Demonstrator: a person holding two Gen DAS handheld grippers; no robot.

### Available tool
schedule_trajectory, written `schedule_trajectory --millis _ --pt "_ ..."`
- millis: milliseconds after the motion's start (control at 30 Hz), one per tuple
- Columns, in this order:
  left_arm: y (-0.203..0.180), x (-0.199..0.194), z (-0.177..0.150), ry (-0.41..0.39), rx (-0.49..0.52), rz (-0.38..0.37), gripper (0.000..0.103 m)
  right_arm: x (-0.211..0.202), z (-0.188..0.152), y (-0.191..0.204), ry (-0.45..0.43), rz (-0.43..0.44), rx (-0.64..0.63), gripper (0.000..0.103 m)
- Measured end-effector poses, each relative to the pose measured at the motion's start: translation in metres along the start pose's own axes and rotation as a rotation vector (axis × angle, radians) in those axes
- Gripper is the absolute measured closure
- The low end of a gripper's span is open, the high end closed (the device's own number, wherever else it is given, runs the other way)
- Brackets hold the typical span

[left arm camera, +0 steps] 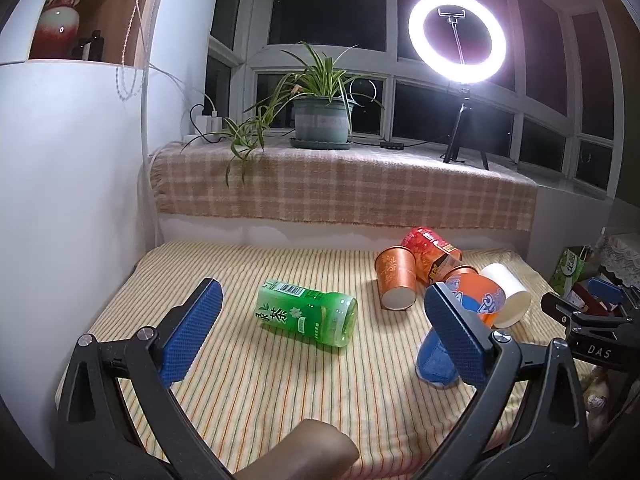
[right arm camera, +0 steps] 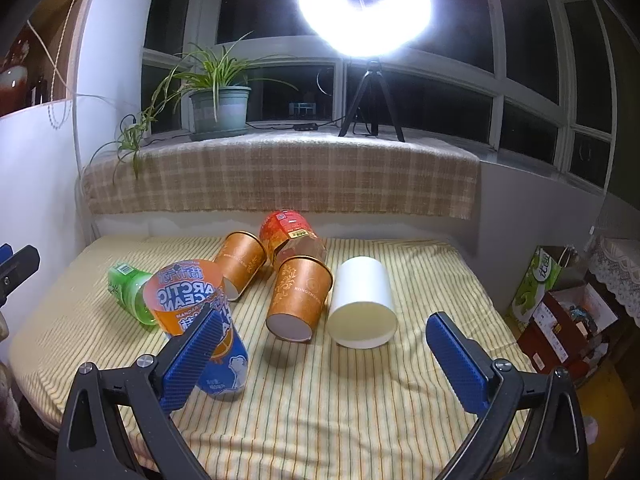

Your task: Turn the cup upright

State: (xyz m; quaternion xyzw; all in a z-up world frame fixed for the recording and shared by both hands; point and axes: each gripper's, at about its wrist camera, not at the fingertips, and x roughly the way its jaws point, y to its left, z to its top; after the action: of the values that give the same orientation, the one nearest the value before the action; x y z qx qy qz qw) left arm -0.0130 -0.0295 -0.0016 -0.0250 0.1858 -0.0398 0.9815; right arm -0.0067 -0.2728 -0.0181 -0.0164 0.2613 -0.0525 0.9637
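Several cups lie on a striped yellow cloth (left arm camera: 248, 392). A green cup (left arm camera: 306, 312) lies on its side between my left gripper's open fingers; it also shows in the right wrist view (right arm camera: 128, 288). An orange-and-blue Arctic Ocean cup (right arm camera: 196, 312) stands tilted by my right gripper's left finger (right arm camera: 192, 356); it also shows in the left wrist view (left arm camera: 476, 300). Two copper cups (right arm camera: 300, 296) (right arm camera: 240, 264), a red cup (right arm camera: 286, 228) and a white cup (right arm camera: 362, 298) lie on their sides. My left gripper (left arm camera: 324, 328) and right gripper (right arm camera: 324, 360) are open and empty.
A plaid-covered windowsill (left arm camera: 340, 184) runs behind the cloth, with a potted plant (left arm camera: 320, 120) and a ring light on a tripod (left arm camera: 458, 40). A white wall (left arm camera: 68, 200) is at the left. Boxes and a green bag (right arm camera: 536, 280) stand off the right edge.
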Motion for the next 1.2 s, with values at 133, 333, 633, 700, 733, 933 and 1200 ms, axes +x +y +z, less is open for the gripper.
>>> schedule_trajectory --millis 133,333,633,700,733,933,1200 --pt "0.0003 -0.0017 0.0001 0.000 -0.001 0.008 0.000 0.0005 0.0001 0.0016 0.003 0.007 -0.001 0.000" --pt "0.0004 -0.0026 0.0006 -0.002 0.002 0.011 0.000 0.0003 0.0004 0.0030 0.000 0.012 -0.004 0.000" --pt "0.0002 -0.0033 0.0009 -0.001 0.001 0.010 0.000 0.0007 0.0006 0.0044 0.007 0.015 -0.004 0.000" --pt "0.0012 -0.0031 0.0012 -0.001 -0.001 0.010 0.000 0.0013 0.0005 0.0048 0.008 0.016 -0.005 0.000" --pt "0.0014 -0.0032 0.0013 -0.001 -0.001 0.010 0.000 0.0015 0.0005 0.0052 0.009 0.017 -0.005 0.000" --pt "0.0015 -0.0033 0.0018 -0.002 0.001 0.011 0.000 0.0025 0.0001 0.0063 0.012 0.020 -0.007 0.000" --pt "0.0042 -0.0032 0.0037 -0.003 0.001 0.007 0.000 0.0024 0.0001 0.0074 0.012 0.020 -0.008 0.000"
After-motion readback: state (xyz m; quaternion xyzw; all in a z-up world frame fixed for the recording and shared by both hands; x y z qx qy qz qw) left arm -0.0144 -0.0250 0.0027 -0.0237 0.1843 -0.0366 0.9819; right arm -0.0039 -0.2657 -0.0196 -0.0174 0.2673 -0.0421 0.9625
